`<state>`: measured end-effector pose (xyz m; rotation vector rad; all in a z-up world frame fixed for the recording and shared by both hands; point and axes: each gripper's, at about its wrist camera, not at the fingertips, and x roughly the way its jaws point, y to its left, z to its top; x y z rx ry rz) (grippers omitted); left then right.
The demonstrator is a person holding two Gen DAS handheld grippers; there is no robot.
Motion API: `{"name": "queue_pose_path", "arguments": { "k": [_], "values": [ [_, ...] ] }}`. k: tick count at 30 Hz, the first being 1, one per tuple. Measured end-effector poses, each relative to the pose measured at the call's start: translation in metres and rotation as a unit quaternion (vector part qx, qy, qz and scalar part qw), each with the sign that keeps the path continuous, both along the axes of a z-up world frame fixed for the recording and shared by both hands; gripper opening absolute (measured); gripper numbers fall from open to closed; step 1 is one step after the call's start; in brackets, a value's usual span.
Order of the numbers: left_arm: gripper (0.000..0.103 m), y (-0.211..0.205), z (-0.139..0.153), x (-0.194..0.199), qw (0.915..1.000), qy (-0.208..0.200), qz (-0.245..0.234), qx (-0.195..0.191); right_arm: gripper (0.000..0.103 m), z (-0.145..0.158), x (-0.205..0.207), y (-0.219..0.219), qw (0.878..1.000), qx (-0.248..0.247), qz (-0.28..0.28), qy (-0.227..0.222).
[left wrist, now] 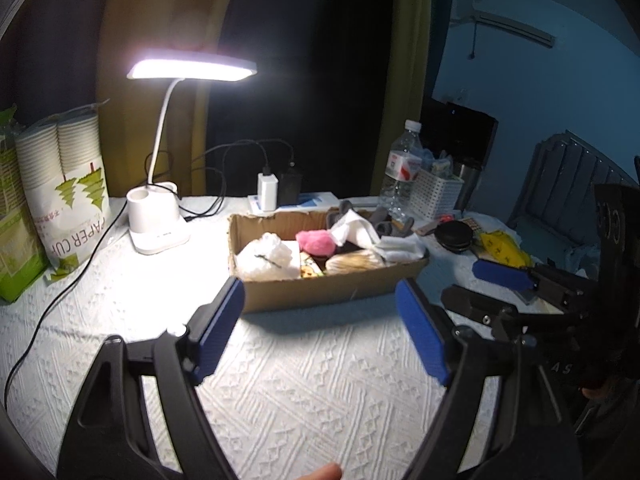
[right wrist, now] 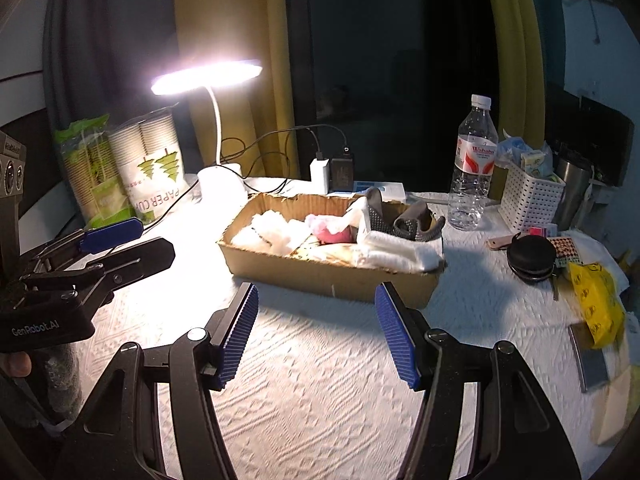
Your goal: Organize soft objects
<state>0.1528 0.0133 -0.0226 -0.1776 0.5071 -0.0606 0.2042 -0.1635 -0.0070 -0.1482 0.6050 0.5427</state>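
**Both grippers held clear of the box of soft things**

The cardboard box (left wrist: 320,284) sat on the white textured cloth of the desk (left wrist: 300,380), under the glare of a lit desk lamp (left wrist: 192,68). Inside it lay the soft objects: a white fluffy wad (left wrist: 266,254) at the left end, a pink fluffy ball (left wrist: 316,242) near the middle, a crumpled white cloth (left wrist: 354,228) just right of the ball, and folded white towels (right wrist: 396,254) at the right end. Dark grey pieces (right wrist: 416,224) stood at the far right corner of the box.

The left gripper (left wrist: 324,330) hung above the cloth on the near side of the box, its jaws spread wide with nothing between them. The right gripper (right wrist: 316,332) was likewise near the box's front wall, jaws released and bare. Neither touched the box.

To the far left stood a pack of paper cups (left wrist: 68,184). Behind the box two chargers (right wrist: 332,172) were plugged in with black cables trailing away. On the right were a water bottle (right wrist: 472,164), a white slotted basket (right wrist: 528,200), a round black case (right wrist: 530,258) and a yellow packet (right wrist: 596,304)
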Motion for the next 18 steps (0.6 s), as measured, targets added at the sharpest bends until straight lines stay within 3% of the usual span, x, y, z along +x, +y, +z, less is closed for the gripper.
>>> {"name": "queue_pose_path", "arguments": {
  "k": [1,3,9,11,13,18],
  "values": [
    [0.092,-0.002,0.001,-0.004,1.0000,-0.002,-0.001,0.000,0.064,0.001,-0.005,-0.001,1.000,0.000,0.000,-0.002],
    [0.097,-0.004,0.005,-0.015,0.9999,-0.011,-0.003,0.001,0.064,0.006,-0.014,-0.003,1.000,0.002,0.000,-0.008],
    [0.097,-0.011,0.027,-0.045,0.9991,-0.040,-0.004,0.008,0.064,0.028,-0.041,-0.012,0.999,0.012,-0.006,-0.036],
    [0.097,-0.013,0.035,-0.054,0.9987,-0.048,-0.003,0.013,0.067,0.036,-0.051,-0.015,0.999,0.016,-0.007,-0.047],
    [0.097,-0.015,0.044,-0.061,0.9983,-0.054,0.003,0.019,0.078,0.045,-0.060,-0.018,0.998,0.020,-0.008,-0.057],
    [0.097,-0.019,0.066,-0.080,0.9974,-0.068,0.005,0.025,0.078,0.062,-0.077,-0.025,0.997,0.024,-0.012,-0.077]
  ]
}}
